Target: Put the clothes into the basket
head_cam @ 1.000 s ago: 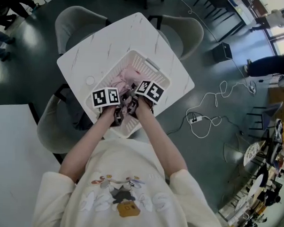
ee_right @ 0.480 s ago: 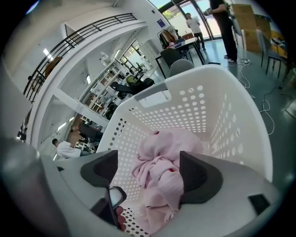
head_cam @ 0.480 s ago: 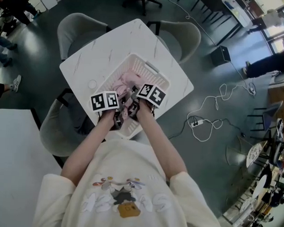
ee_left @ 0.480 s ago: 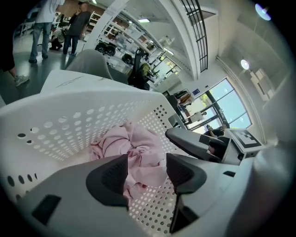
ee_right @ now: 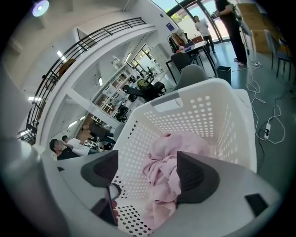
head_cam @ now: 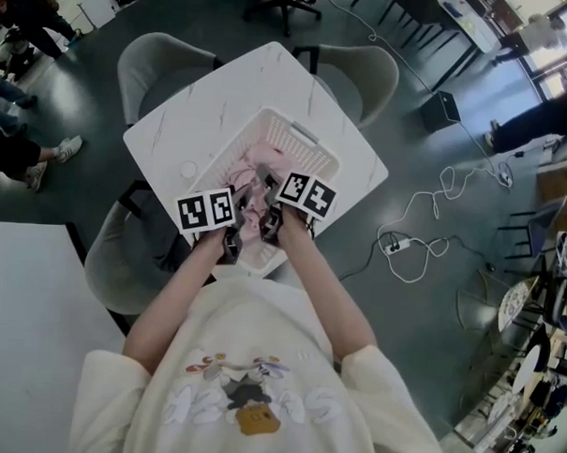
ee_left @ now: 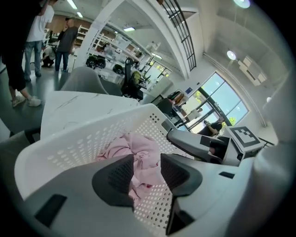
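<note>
A white perforated basket [head_cam: 311, 138] stands on the white table [head_cam: 205, 95]. Pink clothes [head_cam: 256, 173] lie crumpled inside it, also seen in the left gripper view as pink clothes [ee_left: 138, 150] and in the right gripper view as pink clothes [ee_right: 178, 148]. My left gripper [head_cam: 239, 208] hovers over the basket's near part. Its jaws have just been closing, and a gap remains between them with nothing gripped. My right gripper [head_cam: 269, 194] hangs beside it with its jaws wide apart and empty. The cloth shows below and beyond both grippers, left gripper [ee_left: 147, 172] and right gripper [ee_right: 145, 175].
Grey chairs [head_cam: 159, 61] ring the table. A small round white thing [head_cam: 185, 169] lies on the tabletop left of the basket. A white cable and power strip [head_cam: 395, 243] lie on the floor at right. People stand at the far left [head_cam: 24, 153].
Both grippers have lifted and drawn back slightly toward the basket's near edge. The pink clothes stay lying in the basket.
</note>
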A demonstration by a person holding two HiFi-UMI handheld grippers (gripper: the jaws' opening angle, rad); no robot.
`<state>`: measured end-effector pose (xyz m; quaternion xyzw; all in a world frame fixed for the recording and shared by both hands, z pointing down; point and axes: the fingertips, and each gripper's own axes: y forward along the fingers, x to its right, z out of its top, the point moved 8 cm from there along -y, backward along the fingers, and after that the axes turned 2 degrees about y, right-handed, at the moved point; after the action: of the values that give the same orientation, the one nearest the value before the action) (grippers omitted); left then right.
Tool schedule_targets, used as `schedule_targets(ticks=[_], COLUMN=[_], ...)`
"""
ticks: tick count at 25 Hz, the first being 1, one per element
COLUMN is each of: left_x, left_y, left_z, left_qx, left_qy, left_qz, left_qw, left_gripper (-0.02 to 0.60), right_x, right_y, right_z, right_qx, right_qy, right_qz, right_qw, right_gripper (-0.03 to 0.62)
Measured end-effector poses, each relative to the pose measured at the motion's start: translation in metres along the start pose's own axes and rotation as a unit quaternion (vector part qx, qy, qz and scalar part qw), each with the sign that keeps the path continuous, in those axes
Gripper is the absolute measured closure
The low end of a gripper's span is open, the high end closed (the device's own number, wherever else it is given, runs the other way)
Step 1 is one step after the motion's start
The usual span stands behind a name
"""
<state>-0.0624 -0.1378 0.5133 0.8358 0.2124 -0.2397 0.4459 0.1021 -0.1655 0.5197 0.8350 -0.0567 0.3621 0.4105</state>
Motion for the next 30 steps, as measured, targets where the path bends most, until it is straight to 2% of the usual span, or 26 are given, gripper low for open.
schedule_targets(ticks=[4, 15, 17, 21, 25, 30], left_x=[0.011, 0.02, 0.02, 0.018, 0.02, 0.029], left_y=[-0.015, -0.057, -0.064, -0.076, -0.087, -0.102], left_z=[-0.001, -0.019, -0.023, -0.022, -0.029, -0.031], left_qx=[0.018, 0.06, 0.067, 0.083, 0.087, 0.113], left_qy=[0.034, 0.091, 0.099, 0.111, 0.111, 0.136], left_qz=[0.008, 0.014, 0.013, 0.011, 0.005, 0.011], left_qw=[0.9992, 0.9939, 0.9927, 0.9902, 0.99, 0.9842], left_gripper=[0.417, 0.498, 0.505, 0.509, 0.512, 0.522], right_x=[-0.006, -0.027, -0.029, -0.03, -0.032, -0.045], right_y=[-0.017, -0.053, -0.06, -0.069, -0.08, -0.096], right_z=[-0.003, -0.021, -0.027, -0.042, -0.057, -0.069], right_qx=[0.007, 0.027, 0.031, 0.054, 0.063, 0.067], right_qy=[-0.024, -0.119, -0.143, -0.173, -0.199, -0.256], right_qz=[0.018, 0.078, 0.083, 0.093, 0.09, 0.107], right_qw=[1.0, 0.989, 0.986, 0.979, 0.974, 0.958], right_gripper=[0.197, 0.201, 0.216, 0.298, 0.307, 0.318])
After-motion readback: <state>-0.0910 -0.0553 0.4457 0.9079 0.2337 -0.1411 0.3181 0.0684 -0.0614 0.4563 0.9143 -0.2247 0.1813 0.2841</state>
